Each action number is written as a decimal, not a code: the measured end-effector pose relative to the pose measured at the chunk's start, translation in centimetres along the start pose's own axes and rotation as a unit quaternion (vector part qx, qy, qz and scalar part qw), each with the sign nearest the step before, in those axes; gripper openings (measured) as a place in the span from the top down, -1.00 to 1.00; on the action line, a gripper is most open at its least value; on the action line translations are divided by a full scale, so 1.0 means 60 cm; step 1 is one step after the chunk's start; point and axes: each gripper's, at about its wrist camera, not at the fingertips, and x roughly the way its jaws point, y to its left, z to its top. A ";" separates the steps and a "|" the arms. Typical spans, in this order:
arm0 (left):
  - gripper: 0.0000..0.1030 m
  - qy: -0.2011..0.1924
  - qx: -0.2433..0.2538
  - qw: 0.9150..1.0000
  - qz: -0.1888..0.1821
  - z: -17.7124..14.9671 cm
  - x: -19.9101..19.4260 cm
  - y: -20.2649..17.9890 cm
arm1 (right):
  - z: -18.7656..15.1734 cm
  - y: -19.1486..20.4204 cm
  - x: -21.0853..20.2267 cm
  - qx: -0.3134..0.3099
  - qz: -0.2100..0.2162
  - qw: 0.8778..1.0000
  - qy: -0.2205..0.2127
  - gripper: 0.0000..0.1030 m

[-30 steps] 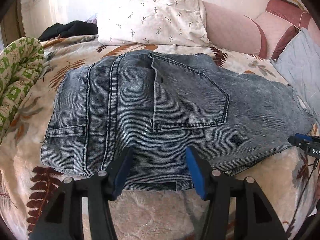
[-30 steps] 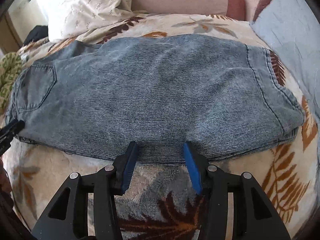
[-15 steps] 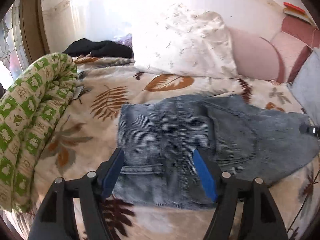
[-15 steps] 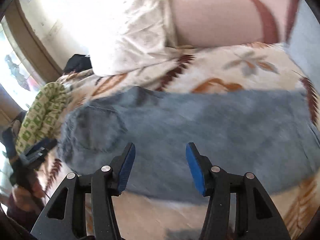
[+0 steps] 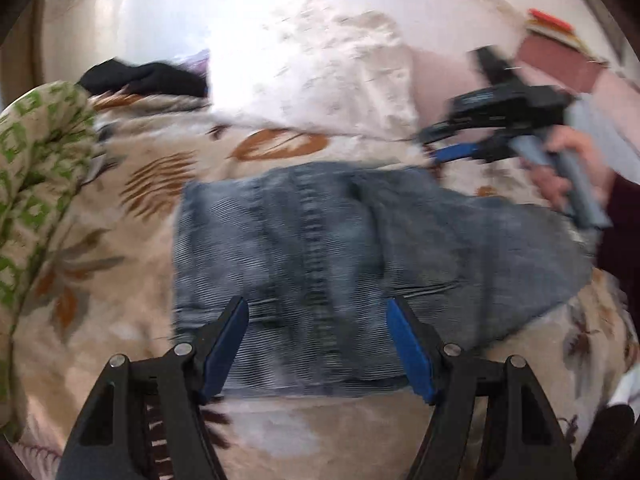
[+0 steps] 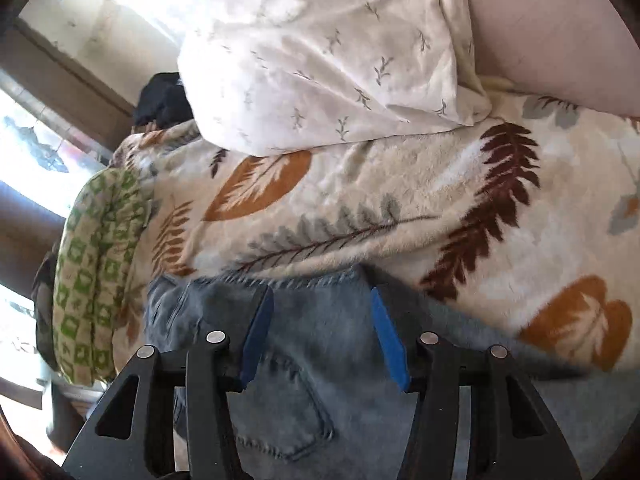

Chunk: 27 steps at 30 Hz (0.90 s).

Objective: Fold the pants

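both tongs are agape and hold nothing. left tongs (image 5: pixel 318 344) hover over the jeans (image 5: pixel 340 256), which lie flat on the bed (image 5: pixel 100 280); right tongs (image 6: pixel 322 330) sit at the waistband toward 12 o'clock. judged step: between folds; next, pinch an edge.

A home bedroom: a bed under a leaf-print blanket (image 6: pixel 400 200), white pillow (image 6: pixel 320 60) at 12 o'clock, window (image 6: pixel 24 152) at 9.
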 end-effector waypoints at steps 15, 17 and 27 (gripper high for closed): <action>-0.43 0.038 -0.002 0.997 -0.068 -0.001 0.064 -0.002 | 0.024 -0.056 0.057 0.024 0.012 0.998 0.051 0.16; -0.43 0.036 0.011 0.997 -0.063 -0.004 0.068 -0.005 | 0.019 -0.057 0.075 0.019 0.011 0.997 0.077 0.16; -0.44 0.028 0.049 0.997 -0.045 -0.018 0.070 -0.018 | 0.025 -0.024 0.089 -0.012 0.000 0.994 0.104 0.69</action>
